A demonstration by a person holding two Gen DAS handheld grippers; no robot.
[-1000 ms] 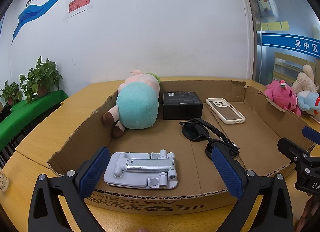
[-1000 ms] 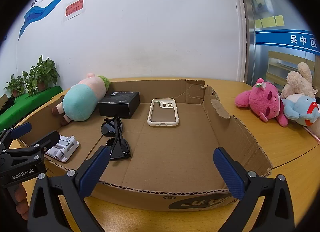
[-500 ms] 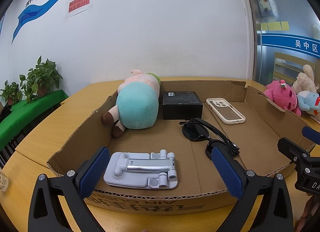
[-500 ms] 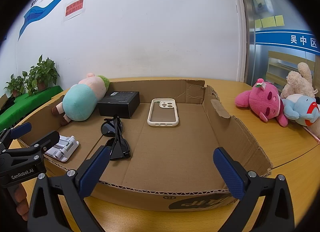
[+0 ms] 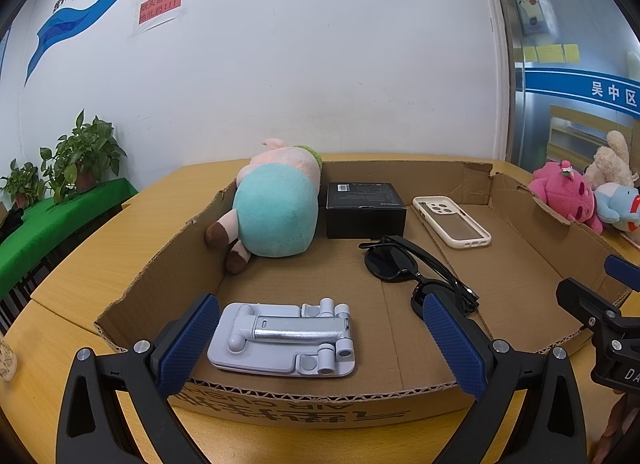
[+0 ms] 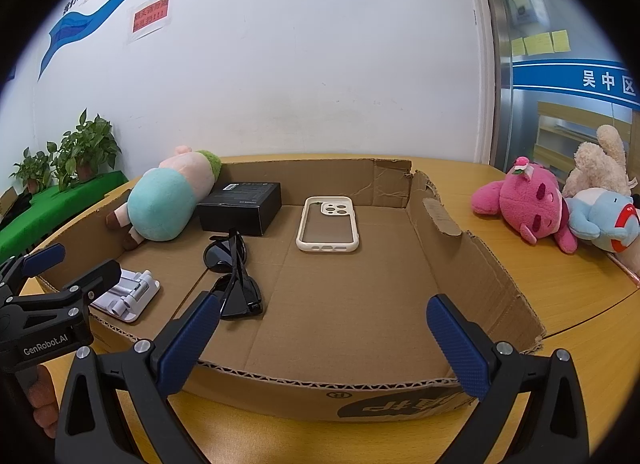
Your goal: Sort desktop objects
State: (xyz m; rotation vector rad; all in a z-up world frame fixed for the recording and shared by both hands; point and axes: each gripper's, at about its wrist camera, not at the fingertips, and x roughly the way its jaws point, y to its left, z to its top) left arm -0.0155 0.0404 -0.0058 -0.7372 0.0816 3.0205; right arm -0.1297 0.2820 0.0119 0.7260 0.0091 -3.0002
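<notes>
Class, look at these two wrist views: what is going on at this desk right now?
A person holds two tongs, both open and empty, at the near edge of a shallow cardboard tray. The left tongs face a folded grey phone stand; the right tongs face bare cardboard. Black sunglasses, a black box, a cream phone case and a teal-and-pink plush toy lie untouched.

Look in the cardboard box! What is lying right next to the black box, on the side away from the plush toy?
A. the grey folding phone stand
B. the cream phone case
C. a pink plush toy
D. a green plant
B: the cream phone case lies flat on the cardboard box floor beside the black box, opposite the teal plush toy.
</notes>
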